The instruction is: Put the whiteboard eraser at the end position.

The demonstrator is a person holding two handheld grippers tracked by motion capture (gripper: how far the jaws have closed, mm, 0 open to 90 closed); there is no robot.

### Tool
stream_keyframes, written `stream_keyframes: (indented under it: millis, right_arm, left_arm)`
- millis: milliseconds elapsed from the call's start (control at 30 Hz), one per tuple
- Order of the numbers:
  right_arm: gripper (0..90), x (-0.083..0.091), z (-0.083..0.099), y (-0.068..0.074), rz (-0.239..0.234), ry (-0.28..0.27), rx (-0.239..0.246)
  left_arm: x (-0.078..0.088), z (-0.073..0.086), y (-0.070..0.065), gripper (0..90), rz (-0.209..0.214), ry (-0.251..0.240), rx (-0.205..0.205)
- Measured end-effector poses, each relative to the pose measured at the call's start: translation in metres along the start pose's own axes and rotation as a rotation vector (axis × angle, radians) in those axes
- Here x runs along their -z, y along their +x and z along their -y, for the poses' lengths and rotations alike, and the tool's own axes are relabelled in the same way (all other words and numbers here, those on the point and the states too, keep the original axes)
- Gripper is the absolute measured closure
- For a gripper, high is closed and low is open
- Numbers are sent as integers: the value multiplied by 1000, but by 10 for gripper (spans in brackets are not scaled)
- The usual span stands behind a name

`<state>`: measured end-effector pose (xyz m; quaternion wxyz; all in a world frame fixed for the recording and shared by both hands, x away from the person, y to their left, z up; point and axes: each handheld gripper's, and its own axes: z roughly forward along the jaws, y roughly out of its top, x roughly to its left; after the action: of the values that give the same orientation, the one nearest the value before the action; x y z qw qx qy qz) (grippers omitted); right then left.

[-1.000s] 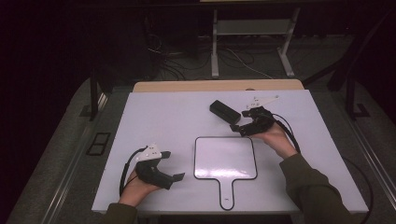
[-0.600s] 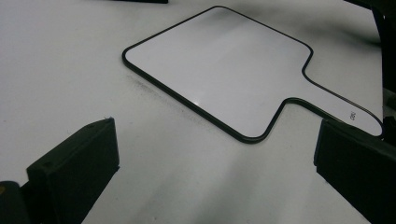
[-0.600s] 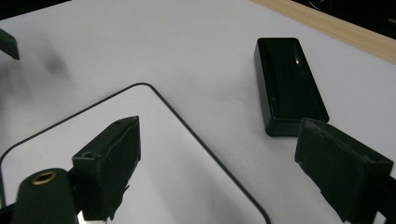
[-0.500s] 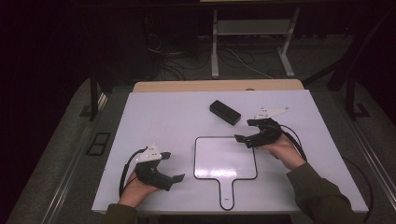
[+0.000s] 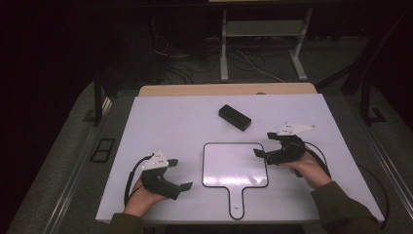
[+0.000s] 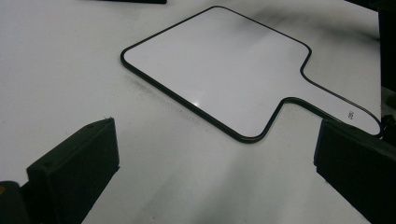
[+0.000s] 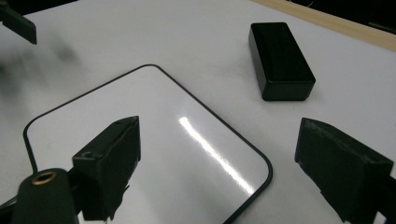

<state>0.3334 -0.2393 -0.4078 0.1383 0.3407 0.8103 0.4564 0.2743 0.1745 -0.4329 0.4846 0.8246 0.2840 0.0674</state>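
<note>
The right gripper (image 5: 263, 145), jaws just spread and empty, hovers at the right edge of the white paddle board (image 5: 235, 165) lying flat mid-table (black box (image 5: 234, 117) just beyond), while the left gripper (image 5: 178, 173), also released, rests near its left edge.

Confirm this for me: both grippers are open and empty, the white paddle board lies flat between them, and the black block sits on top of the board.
One thing is wrong: the black block sits on the table beyond the white paddle board, apart from it, as the high view shows. The rest stands: left gripper and right gripper are open and empty, the board flat between them.
</note>
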Motion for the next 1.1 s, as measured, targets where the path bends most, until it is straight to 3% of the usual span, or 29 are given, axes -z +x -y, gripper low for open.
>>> stream_keyframes:
  millis: [300,1100]
  right_arm:
    - [129,11,15,4,26,-13,4]
    - [129,39,64,12,14,-2,-23]
  left_arm:
    - [0,0,0,0,1,5,-2]
    - [1,0,-1,0,-3,-2,-4]
